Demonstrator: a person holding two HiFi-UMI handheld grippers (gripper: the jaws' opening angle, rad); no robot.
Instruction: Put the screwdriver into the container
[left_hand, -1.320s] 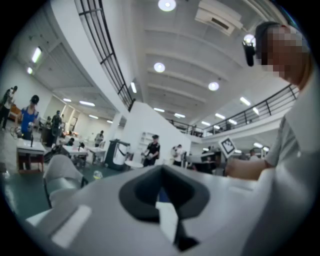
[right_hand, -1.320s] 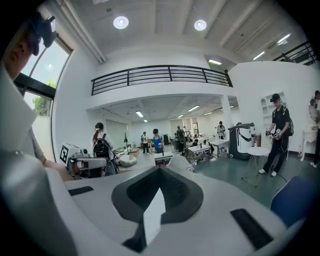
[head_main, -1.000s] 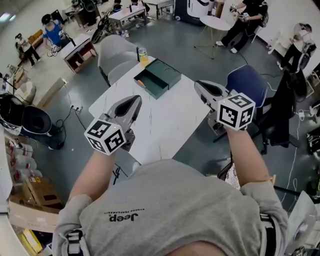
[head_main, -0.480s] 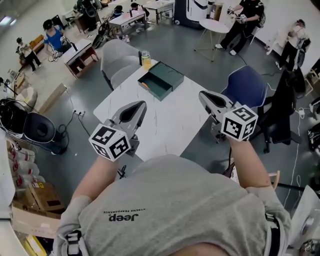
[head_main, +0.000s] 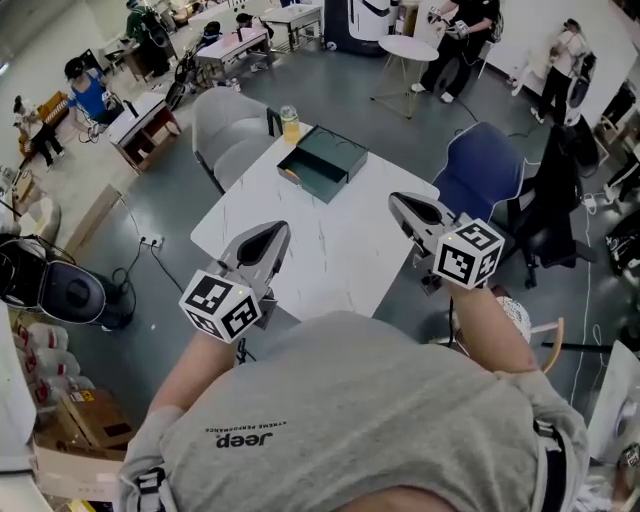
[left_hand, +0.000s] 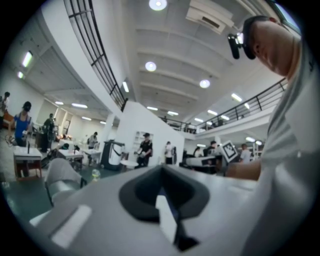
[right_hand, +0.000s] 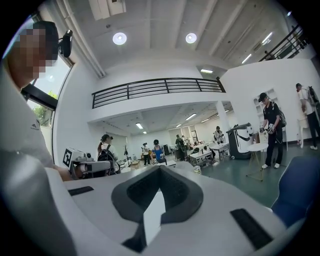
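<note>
A dark green container (head_main: 322, 163) stands at the far end of the white table (head_main: 320, 250), with its tray pulled open on the left. A small orange thing (head_main: 290, 175) lies in that tray; it is too small to tell whether it is the screwdriver. My left gripper (head_main: 277, 233) hovers over the table's near left part, shut and empty. My right gripper (head_main: 398, 204) hangs at the near right edge, shut and empty too. In the left gripper view the left gripper (left_hand: 161, 192) points level across the hall, as does the right gripper (right_hand: 156, 192) in its own view.
A jar of yellow liquid (head_main: 290, 122) stands just beyond the container. Two grey chairs (head_main: 232, 128) sit at the table's far left, a blue chair (head_main: 482, 172) at its right. People and other tables fill the hall behind.
The head view has shifted, so the table and container sit a little lower and left. Both grippers stay shut and hold about the same places over the near table.
</note>
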